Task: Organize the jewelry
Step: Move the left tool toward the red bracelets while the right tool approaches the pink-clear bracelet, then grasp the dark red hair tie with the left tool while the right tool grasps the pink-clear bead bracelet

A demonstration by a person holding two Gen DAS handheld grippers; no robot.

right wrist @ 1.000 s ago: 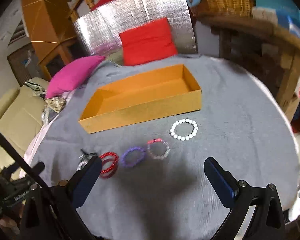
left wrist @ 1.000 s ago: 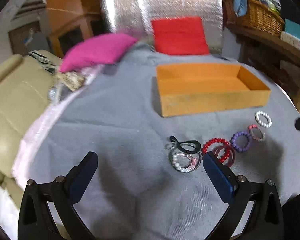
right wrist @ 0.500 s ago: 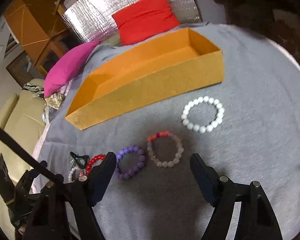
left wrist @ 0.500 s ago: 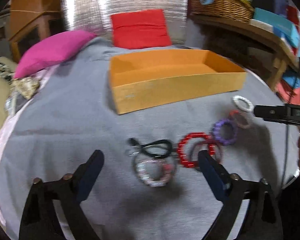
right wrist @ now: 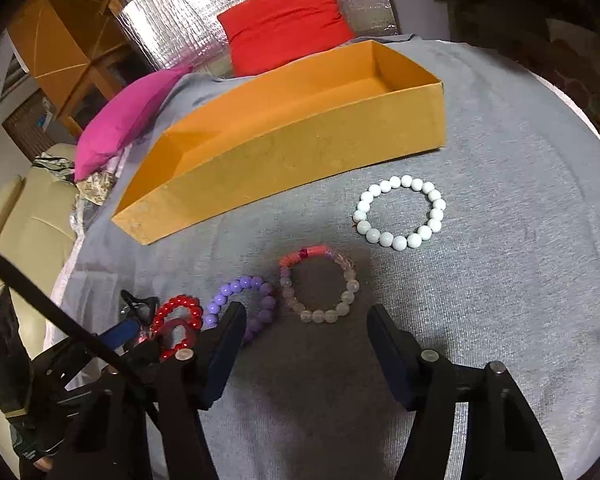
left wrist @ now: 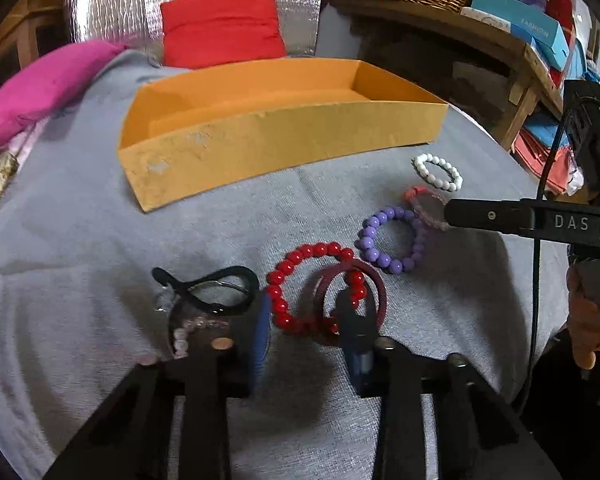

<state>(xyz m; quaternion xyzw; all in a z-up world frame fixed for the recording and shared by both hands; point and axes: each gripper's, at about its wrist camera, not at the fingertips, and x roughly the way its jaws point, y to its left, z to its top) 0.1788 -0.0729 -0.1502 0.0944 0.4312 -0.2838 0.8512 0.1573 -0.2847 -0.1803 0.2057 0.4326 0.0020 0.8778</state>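
"DAS" reads on your right gripper (right wrist: 304, 344), jaws apart over the clear-bead bracelet (right wrist: 319, 285); left gripper (left wrist: 306, 336) jaws apart astride red bracelet (left wrist: 314, 286).

"DAS" on right tongs (left wrist: 556, 224); "FASHION" on blue box (left wrist: 520, 24)

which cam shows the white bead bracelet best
The right wrist view: the white bead bracelet lies large and unobstructed on the grey cloth, every bead countable. The left wrist view shows it small and foreshortened near the right edge, though still whole.
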